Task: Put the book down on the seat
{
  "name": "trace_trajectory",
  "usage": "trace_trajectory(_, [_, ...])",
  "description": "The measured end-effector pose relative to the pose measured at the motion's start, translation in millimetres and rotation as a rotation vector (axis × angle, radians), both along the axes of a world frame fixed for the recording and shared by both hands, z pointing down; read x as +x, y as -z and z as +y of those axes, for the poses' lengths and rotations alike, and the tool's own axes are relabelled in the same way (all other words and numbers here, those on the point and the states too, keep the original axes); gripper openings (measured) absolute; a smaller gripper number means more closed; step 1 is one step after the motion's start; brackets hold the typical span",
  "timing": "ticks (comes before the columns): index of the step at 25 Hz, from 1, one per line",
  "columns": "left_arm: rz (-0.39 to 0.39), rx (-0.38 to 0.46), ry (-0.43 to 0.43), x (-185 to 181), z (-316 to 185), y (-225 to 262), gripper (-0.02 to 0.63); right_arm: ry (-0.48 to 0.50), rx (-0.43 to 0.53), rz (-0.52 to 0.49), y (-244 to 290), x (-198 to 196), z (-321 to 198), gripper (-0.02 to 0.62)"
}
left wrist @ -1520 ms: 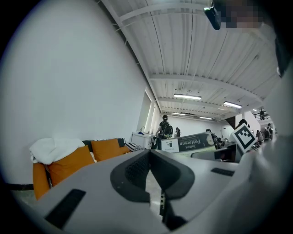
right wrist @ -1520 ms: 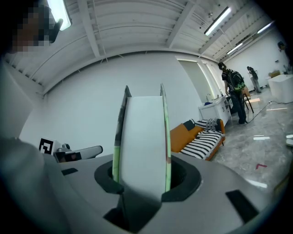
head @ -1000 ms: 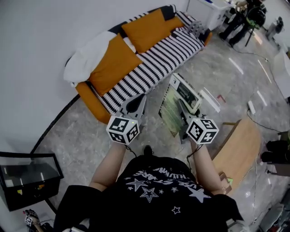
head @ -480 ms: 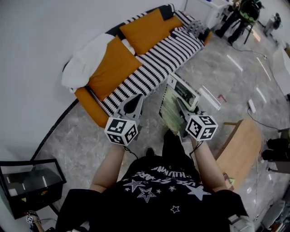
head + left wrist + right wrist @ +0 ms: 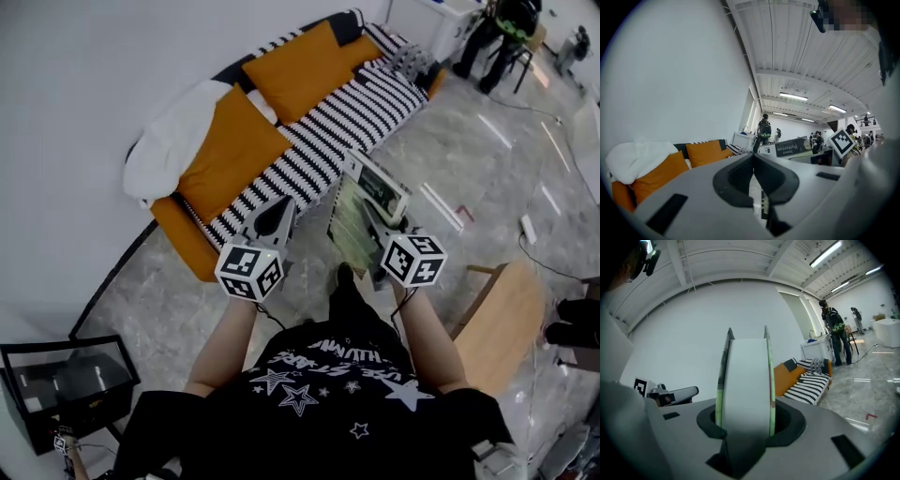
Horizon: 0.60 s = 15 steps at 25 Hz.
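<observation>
The jaws of the right gripper (image 5: 744,422) are clenched on the book (image 5: 745,376), which stands upright on edge between them, pale page block toward the camera and green covers at either side. The jaws of the left gripper (image 5: 753,165) are pressed together with nothing between them. From the head view, the two grippers are held side by side in the air. The book hangs over the grey floor (image 5: 450,159), just near of the sofa's striped seat (image 5: 347,117) and not on it. Two orange cushions (image 5: 234,141) lean on the sofa's back, with a white blanket (image 5: 173,141) at its left end. A wooden table (image 5: 497,328) stands near right.
</observation>
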<state>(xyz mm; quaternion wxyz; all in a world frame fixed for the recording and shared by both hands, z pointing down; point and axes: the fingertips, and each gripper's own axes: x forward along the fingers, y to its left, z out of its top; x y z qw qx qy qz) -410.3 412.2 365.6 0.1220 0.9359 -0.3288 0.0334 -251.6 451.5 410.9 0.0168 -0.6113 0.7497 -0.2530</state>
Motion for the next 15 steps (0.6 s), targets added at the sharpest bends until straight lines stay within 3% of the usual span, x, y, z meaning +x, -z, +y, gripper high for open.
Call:
trace_trajectory(8, [-0.019, -0.006, -0.027, 78.0, -60.1, 1.0, 0.008, -0.04, -0.012, -0.017, -1.5, 80.1, -57.8, 0.169])
trace_trajectory(15, [-0.023, -0.008, -0.035, 127.7, -91.8, 1.3, 0.008, -0.048, -0.014, -0.028, -3.9, 125.6, -82.6, 0.169])
